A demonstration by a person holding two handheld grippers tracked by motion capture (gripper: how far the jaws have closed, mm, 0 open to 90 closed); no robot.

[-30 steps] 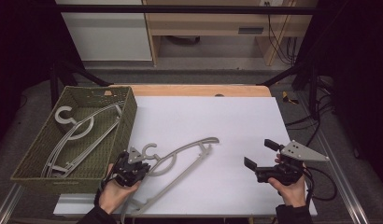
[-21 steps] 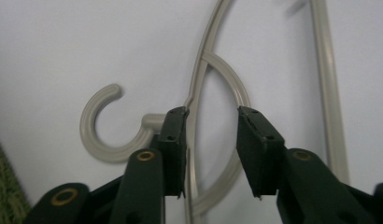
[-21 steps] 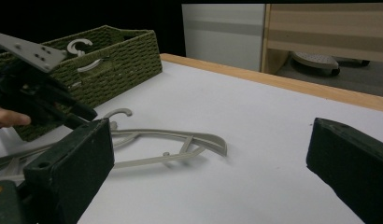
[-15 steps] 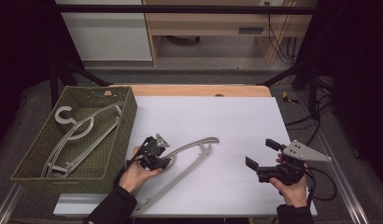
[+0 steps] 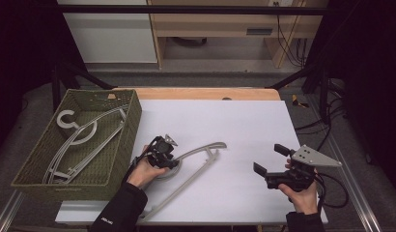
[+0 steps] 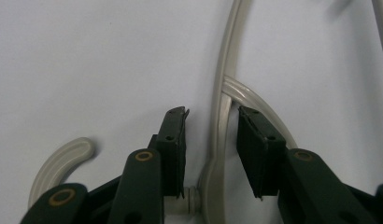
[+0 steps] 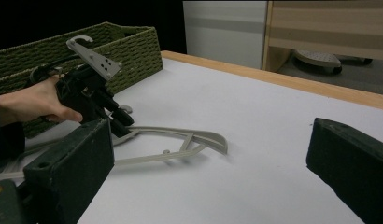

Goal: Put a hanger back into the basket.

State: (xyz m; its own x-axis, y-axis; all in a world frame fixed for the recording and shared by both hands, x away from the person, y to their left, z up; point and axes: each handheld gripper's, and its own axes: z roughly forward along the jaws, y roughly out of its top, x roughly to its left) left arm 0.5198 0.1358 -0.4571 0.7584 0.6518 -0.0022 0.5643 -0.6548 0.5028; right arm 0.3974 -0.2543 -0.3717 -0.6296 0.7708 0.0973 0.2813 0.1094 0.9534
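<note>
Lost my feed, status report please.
Left gripper open, jaws straddling the table hanger near its neck. Right gripper open, idle. Nothing in the way.

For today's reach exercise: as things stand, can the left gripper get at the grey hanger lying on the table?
Probably yes. The left gripper already has its open jaws on either side of the hanger near its neck, with nothing between them.

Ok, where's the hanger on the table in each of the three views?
High view: the hanger lies left of centre, under the left gripper.
Left gripper view: its neck runs up between the open jaws.
Right gripper view: it lies left of centre, beyond the near jaw.
Shared landmark: the green basket.
</note>
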